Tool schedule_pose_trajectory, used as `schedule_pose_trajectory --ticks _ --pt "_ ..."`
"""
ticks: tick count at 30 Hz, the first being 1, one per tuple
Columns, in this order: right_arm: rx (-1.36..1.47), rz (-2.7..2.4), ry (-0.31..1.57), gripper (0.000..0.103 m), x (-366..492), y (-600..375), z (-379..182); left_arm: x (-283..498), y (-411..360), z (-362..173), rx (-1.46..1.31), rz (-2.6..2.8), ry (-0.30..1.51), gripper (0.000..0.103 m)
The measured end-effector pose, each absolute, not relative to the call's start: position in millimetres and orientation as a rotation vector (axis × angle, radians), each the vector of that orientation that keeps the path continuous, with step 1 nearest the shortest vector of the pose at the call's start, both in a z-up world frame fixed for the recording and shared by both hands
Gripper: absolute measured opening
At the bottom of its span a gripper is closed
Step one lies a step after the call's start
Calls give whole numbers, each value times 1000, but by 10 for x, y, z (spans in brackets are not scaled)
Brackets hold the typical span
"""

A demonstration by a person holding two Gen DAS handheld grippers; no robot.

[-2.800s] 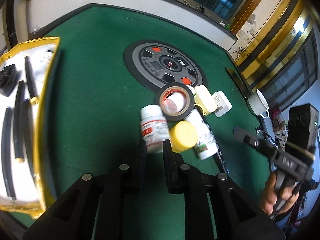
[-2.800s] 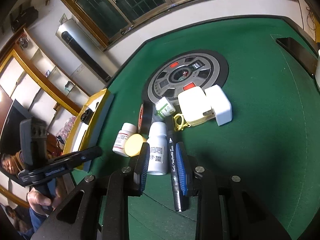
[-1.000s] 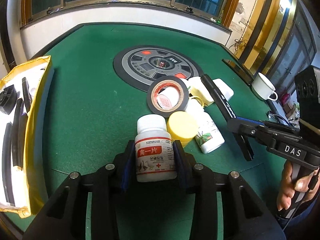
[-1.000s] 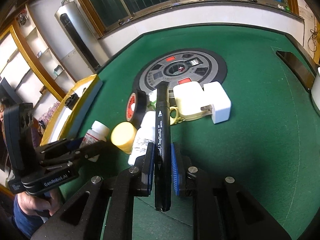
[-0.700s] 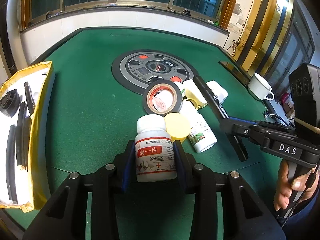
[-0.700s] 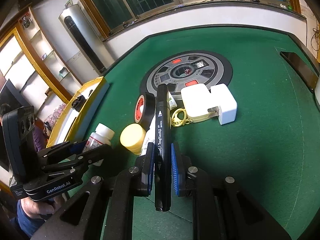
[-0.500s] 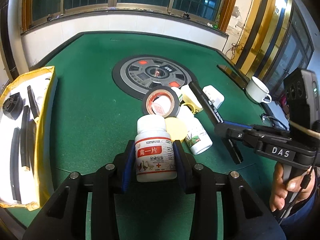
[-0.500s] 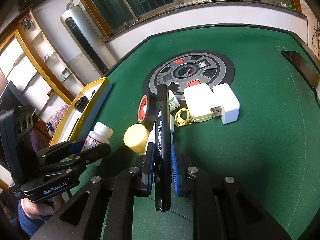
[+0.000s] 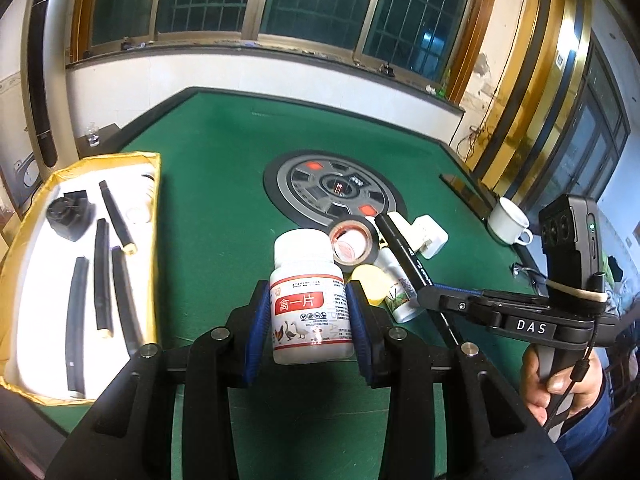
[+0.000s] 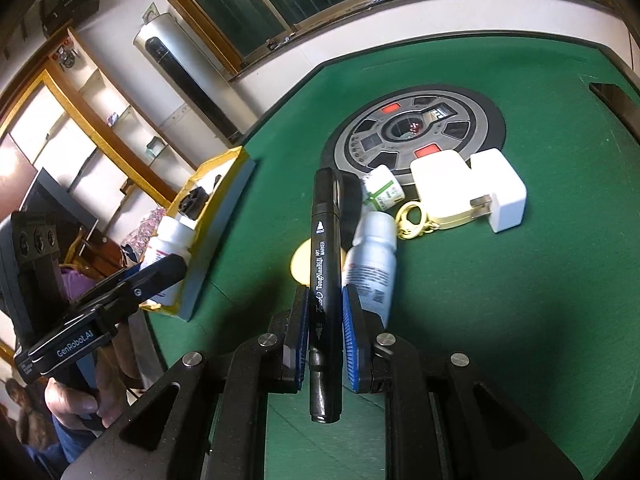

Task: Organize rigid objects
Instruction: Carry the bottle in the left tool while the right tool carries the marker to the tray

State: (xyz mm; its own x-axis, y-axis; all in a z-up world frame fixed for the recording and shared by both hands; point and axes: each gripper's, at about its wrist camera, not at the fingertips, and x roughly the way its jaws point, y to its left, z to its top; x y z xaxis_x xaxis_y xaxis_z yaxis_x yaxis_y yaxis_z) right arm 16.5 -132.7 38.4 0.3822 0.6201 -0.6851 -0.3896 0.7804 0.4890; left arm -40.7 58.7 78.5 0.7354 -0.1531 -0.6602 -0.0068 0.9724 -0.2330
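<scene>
The left tool (image 9: 308, 322) is seen pinching a white pill bottle (image 9: 310, 300) across its labelled body, held upright above the near part of the table (image 9: 208, 200). The right tool (image 10: 325, 322) is pressed onto a black marker (image 10: 325, 264) near its rear half, the long front end projecting over the cluster of things at the table's middle. Both are judged light and stiff; the bottle's smooth plastic may slip, so a hold at mid-body below the cap is suited, while the marker could pivot unless taken nearer its middle. Whether the bottle holds anything cannot be told. Beyond, a second white bottle (image 10: 372, 256) lies on its side, partly hidden by the marker, as are a yellow cap (image 10: 300, 265) and a tape roll (image 9: 354, 244). At the table's left edge, the yellow tray (image 9: 154, 248) is cut off.
</scene>
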Motion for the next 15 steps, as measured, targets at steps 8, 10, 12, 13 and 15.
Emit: schedule_pose_trajectory --ticks 8,10,12,13,15 --pt "278 720 980 14 91 -911 514 -566 939 886 -276 -27 686 35" --pt "262 737 979 14 82 -757 558 -604 1039 906 -289 -14 676 35" --pt "247 757 975 14 73 -613 608 -634 1150 915 -306 5 664 35" --pt "238 767 971 14 69 -539 636 -654 1202 915 -312 12 660 35" --pt "219 786 966 14 67 -373 684 -681 1308 916 -325 28 653 35"
